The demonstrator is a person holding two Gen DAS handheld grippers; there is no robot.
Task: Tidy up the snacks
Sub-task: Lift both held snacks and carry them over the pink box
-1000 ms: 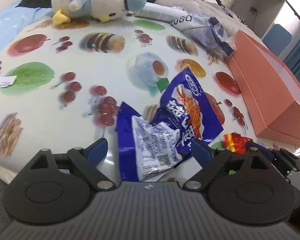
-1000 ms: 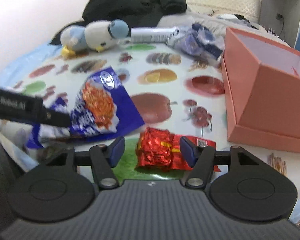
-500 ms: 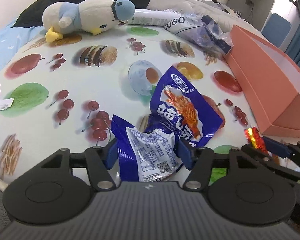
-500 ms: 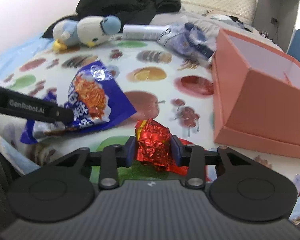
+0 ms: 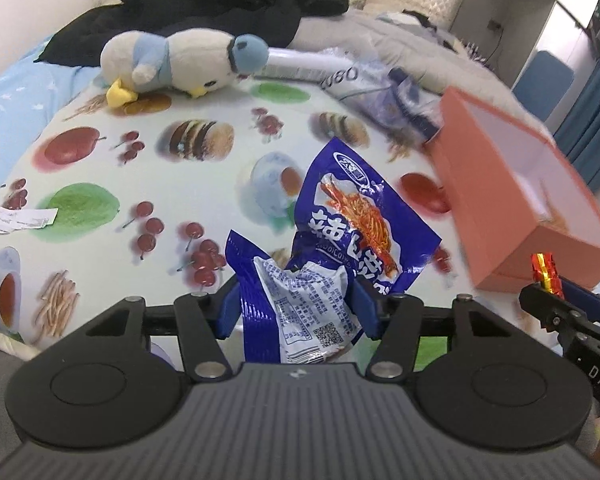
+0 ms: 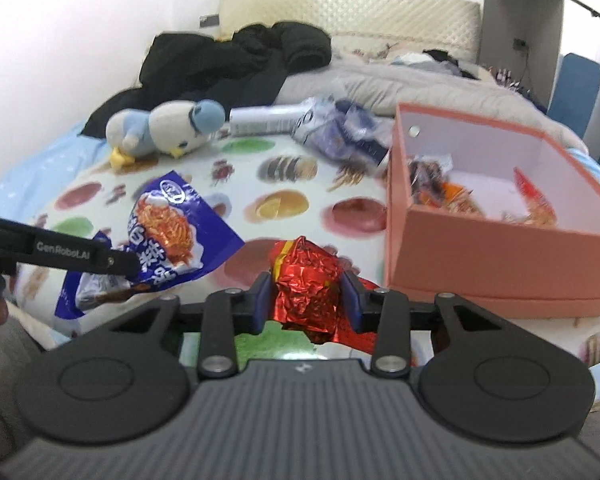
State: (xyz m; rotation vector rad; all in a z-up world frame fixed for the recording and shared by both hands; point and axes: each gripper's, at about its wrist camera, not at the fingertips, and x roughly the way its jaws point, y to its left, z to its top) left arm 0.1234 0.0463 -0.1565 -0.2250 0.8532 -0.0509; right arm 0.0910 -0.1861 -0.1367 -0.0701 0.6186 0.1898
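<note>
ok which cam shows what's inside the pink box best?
Right wrist: it looks over the pink box rim at the snack packets lying inside. Left wrist shows only the box's outer wall and pale inner walls, motion-blurred; the contents are hidden.

A home bedroom: padded headboard (image 6: 380, 4), rumpled duvet (image 6: 400, 80), plush toy (image 6: 160, 124).

One blue foil snack bag (image 5: 352, 236), frame centre. One crinkled red foil packet (image 6: 306, 284), lower centre. One open salmon-pink cardboard box (image 6: 480, 256), right. One blue-and-cream plush bird (image 5: 180, 60), upper left. Two black grippers (image 5: 296, 308) (image 6: 306, 300).
</note>
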